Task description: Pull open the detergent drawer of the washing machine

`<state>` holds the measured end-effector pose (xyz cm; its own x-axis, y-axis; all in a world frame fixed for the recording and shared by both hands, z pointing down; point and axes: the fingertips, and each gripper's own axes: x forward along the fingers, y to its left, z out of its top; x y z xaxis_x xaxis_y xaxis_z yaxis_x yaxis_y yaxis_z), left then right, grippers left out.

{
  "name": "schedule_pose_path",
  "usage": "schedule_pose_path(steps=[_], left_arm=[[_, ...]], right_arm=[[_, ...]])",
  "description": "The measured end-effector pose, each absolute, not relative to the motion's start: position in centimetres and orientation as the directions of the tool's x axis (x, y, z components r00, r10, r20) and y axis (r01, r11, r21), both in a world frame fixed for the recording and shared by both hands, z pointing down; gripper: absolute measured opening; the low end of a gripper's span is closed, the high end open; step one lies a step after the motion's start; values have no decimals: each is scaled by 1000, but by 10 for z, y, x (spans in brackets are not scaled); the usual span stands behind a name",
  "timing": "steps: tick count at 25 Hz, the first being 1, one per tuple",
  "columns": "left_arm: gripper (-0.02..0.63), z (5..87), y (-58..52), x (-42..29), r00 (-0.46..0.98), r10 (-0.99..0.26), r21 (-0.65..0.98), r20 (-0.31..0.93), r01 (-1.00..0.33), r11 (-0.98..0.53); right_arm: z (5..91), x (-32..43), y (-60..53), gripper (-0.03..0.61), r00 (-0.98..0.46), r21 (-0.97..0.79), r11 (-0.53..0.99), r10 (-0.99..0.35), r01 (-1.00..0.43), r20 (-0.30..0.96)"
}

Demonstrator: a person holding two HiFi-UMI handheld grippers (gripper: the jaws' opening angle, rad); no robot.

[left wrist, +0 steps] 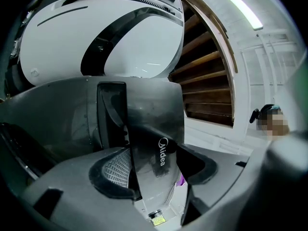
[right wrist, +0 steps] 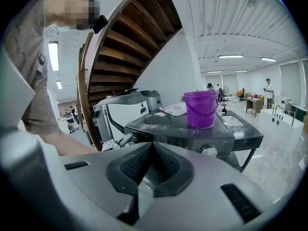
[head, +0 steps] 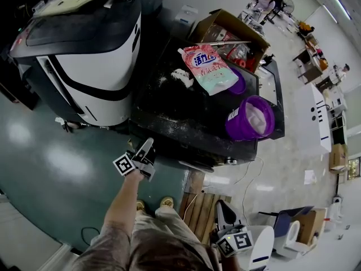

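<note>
The dark washing machine point(head: 180, 114) stands in the middle of the head view, and its front shows in the right gripper view as the washing machine point(right wrist: 192, 129). My left gripper point(head: 148, 145) is at its front left corner. In the left gripper view the glossy dark detergent drawer front point(left wrist: 156, 138), marked Midea, fills the gap of my left gripper point(left wrist: 156, 170), with both pads against its edges. My right gripper point(head: 221, 209) hangs low beside my leg, away from the machine. Its pads point(right wrist: 166, 165) meet, so my right gripper point(right wrist: 151, 153) is shut on nothing.
On the machine's top stand a purple bucket point(head: 251, 117), a detergent bag point(head: 208, 66) and spilt white powder point(head: 181, 77). A white and black machine point(head: 84, 49) stands to the left. A cardboard box point(head: 231, 35) is behind, a wooden pallet point(head: 200, 205) at my feet.
</note>
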<state>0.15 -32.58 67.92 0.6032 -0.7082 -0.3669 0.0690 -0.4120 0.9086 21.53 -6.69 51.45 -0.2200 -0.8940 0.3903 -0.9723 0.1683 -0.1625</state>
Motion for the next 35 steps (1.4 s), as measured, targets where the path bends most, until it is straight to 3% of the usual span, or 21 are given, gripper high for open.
schedule_pose_path(steps=[35], left_arm=[[291,682,-245,-25,626,-692,914,-359,88,-395]], right_arm=[[520,174,-50,2,-284,-174,232,-875,-957,392]])
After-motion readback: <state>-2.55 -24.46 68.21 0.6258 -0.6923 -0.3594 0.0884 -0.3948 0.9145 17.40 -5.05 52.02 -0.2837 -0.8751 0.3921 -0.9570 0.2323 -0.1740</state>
